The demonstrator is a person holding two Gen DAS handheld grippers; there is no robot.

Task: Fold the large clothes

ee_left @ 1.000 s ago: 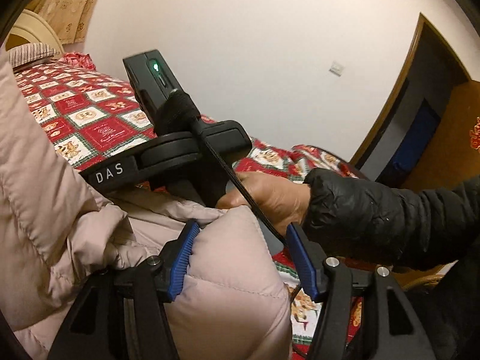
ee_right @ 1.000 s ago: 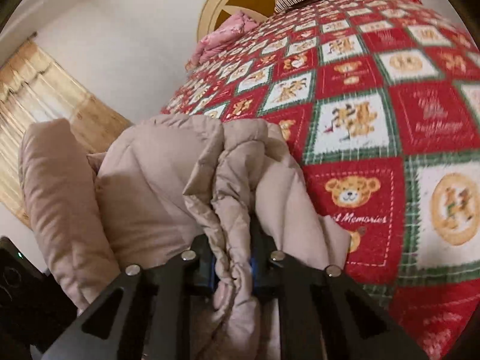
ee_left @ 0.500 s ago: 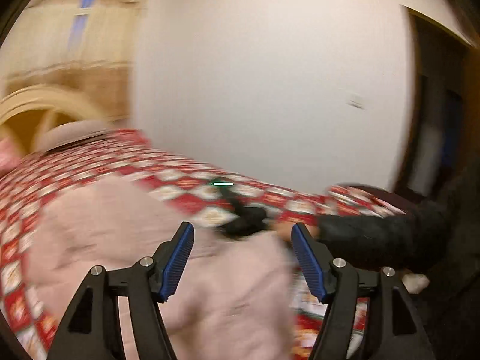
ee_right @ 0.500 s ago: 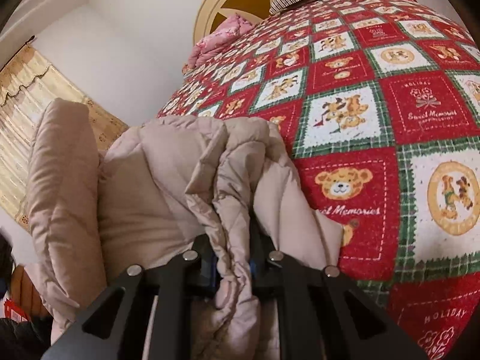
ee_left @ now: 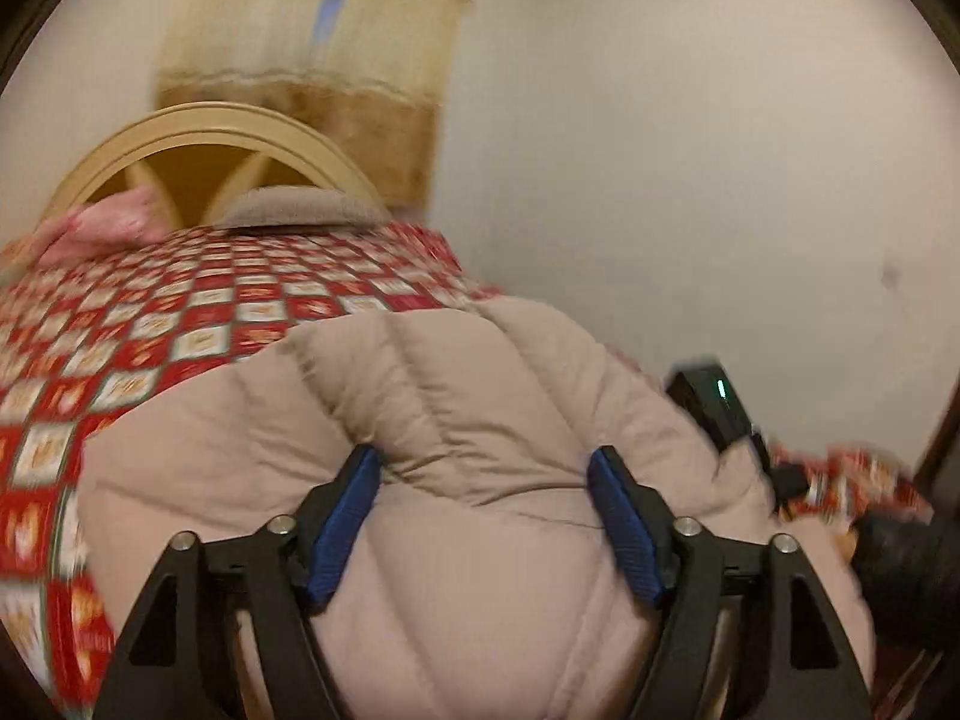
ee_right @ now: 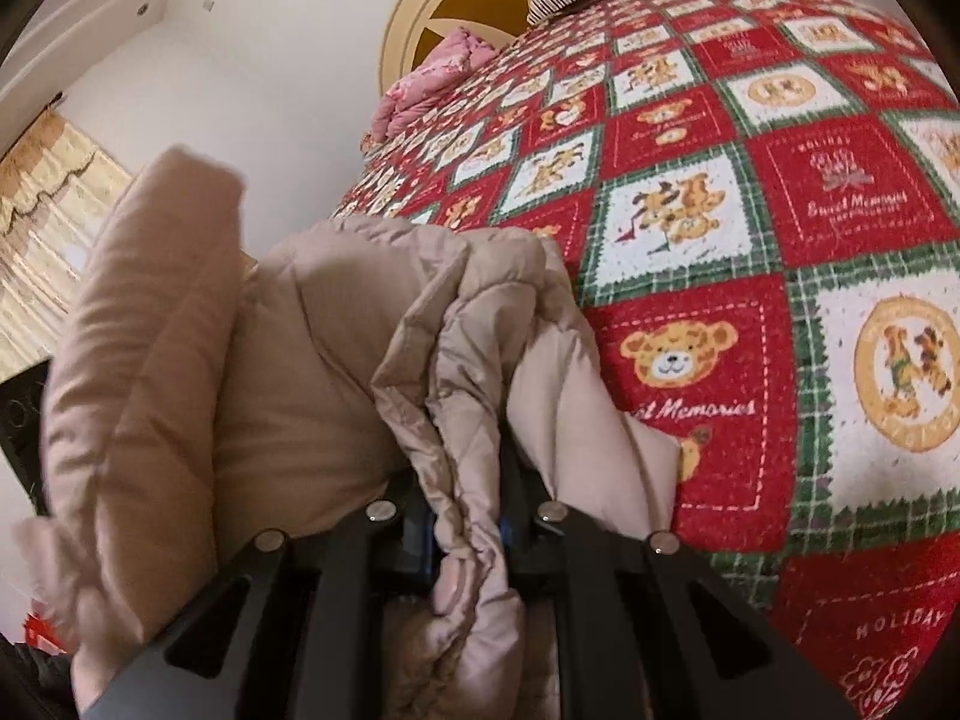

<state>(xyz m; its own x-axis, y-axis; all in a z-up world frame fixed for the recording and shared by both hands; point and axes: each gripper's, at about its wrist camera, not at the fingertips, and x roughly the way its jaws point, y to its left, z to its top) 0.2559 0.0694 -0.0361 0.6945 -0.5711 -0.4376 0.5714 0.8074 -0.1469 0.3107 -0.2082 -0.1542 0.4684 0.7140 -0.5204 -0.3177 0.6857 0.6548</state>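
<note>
- Beige quilted down jacket (ee_left: 468, 420) lies heaped on the red teddy-bear bedspread (ee_right: 780, 228), near the bed's edge.
- Right gripper (ee_right: 465, 531): jaws nearly closed, pinching a bunched fold of the jacket.
- Left gripper (ee_left: 483, 516): jaws opening wide; jacket bulk lies below and between them, pads not pressing.
- Key relation: jacket mound sits straight ahead of the left gripper, running away toward the headboard (ee_left: 198, 138); free left hand likely takes the next hold.

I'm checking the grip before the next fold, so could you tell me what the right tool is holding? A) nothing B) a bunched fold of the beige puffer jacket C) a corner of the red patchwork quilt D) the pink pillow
B: the right tool is clamped on a bunched fold of the beige puffer jacket, above the quilt.
</note>
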